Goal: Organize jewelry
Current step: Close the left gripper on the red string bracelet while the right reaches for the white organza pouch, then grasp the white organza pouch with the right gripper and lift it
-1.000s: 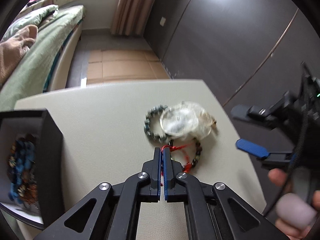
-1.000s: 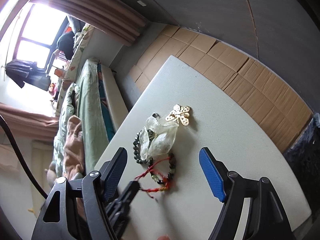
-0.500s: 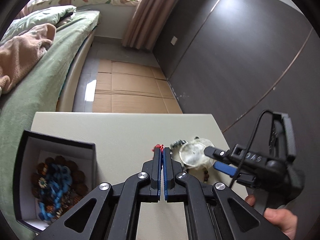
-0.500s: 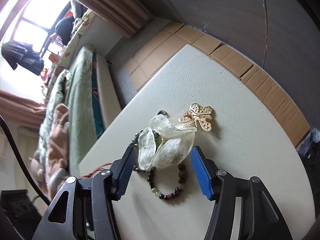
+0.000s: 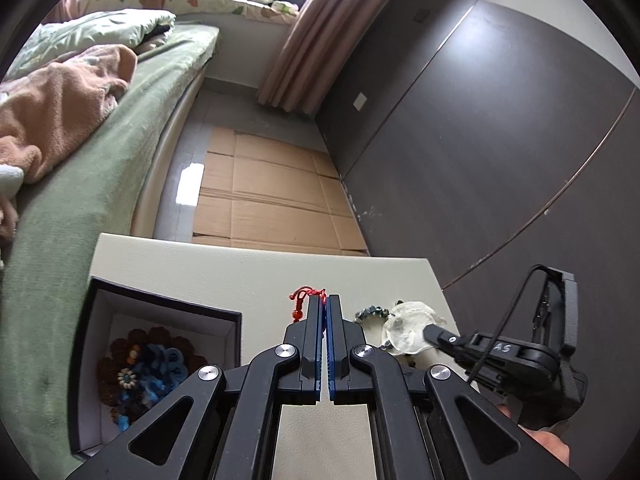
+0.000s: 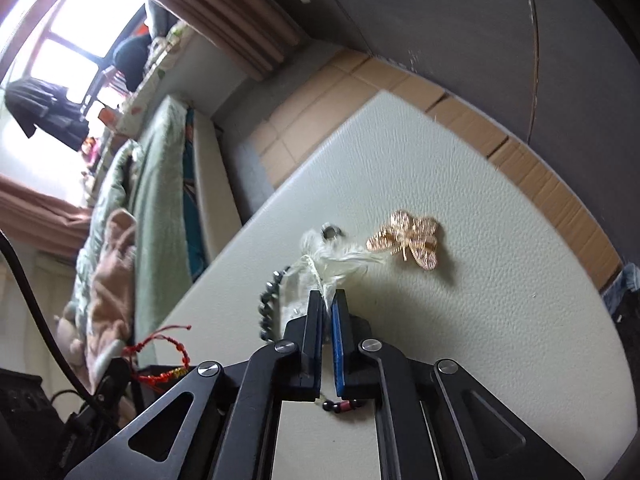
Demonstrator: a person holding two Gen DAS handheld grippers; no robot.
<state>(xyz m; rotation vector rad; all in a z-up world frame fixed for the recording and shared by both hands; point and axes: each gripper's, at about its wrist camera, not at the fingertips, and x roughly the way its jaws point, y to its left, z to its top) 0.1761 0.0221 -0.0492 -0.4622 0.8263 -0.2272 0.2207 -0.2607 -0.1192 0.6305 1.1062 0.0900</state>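
My left gripper [image 5: 325, 300] is shut on a red cord bracelet [image 5: 306, 294] and holds it above the table, just right of the open black box [image 5: 160, 308]. In the right wrist view the same bracelet [image 6: 168, 356] dangles at the lower left. My right gripper [image 6: 328, 296] points down at the table, its jaws closing tight on a crumpled clear plastic bag [image 6: 332, 256]. A dark bead bracelet [image 6: 266, 308] lies against the bag's left side. Another beaded bracelet [image 6: 344, 405] peeks out under the right gripper. A gold butterfly brooch [image 6: 412, 240] lies to the right of the bag.
The box holds several pieces of blue and brown beaded jewelry [image 5: 148, 368]. The pale table [image 6: 480, 320] ends close behind the brooch, with cardboard on the floor [image 5: 260, 196] beyond. A bed [image 5: 100, 140] runs along the left.
My right gripper came down over the plastic bag and shut on it. My left gripper lifted the red bracelet off the table and carried it left toward the box.
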